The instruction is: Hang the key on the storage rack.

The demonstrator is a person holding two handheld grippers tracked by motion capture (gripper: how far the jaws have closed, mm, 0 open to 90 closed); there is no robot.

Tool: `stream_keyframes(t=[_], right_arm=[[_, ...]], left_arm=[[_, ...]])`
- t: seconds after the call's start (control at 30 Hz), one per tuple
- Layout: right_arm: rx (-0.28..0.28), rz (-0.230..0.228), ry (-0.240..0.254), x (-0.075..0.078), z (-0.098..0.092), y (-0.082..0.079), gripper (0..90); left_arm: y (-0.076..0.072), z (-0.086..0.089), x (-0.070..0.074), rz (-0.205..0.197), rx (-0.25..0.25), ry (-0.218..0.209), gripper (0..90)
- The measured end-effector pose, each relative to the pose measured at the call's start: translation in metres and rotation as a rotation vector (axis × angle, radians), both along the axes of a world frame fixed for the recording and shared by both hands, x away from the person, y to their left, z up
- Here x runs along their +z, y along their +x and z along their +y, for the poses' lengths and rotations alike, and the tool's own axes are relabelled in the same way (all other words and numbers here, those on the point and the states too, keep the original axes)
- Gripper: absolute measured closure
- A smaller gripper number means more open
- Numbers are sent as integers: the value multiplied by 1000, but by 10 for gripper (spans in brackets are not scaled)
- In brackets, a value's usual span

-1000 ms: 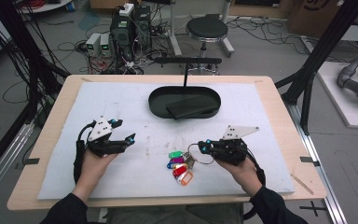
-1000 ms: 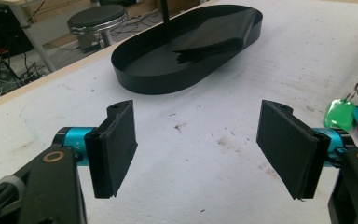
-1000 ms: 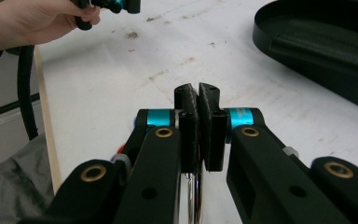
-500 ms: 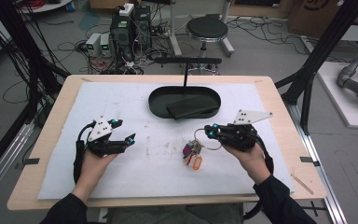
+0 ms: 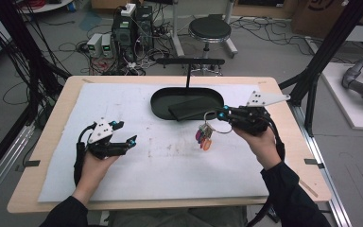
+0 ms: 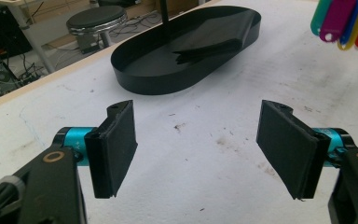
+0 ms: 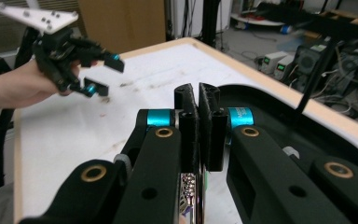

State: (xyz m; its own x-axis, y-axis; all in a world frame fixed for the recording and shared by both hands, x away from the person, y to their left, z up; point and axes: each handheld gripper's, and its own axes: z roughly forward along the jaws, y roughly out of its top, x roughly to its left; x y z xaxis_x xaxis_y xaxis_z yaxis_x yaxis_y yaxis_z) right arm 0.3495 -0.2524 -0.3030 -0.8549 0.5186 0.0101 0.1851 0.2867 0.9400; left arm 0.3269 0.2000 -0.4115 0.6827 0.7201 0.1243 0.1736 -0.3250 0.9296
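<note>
At the left we see the left gripper (image 5: 123, 133) resting low over the white mat (image 5: 137, 170), jaws wide apart with nothing between them. Right of centre, the bunch of coloured key tags (image 5: 203, 137) hangs above the mat just before the black tray (image 5: 163, 97), its ring pinched in the closed right gripper (image 5: 223, 115).

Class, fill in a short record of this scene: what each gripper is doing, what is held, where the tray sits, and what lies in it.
Right gripper: shut on the key ring
Key ring: off the table, coloured tags hanging below
Left gripper: open, holding nothing, over the white mat
Tray: black, oval, at the far middle of the mat
In the tray: a flat black piece
</note>
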Motion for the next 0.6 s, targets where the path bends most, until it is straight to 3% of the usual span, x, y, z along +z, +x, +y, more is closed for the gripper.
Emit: stream_keyframes(t=[0.6], right_arm=[[-87, -60, 40, 30, -13, 41, 876]], left_arm=[[-1, 1, 1, -17, -22, -10, 283]])
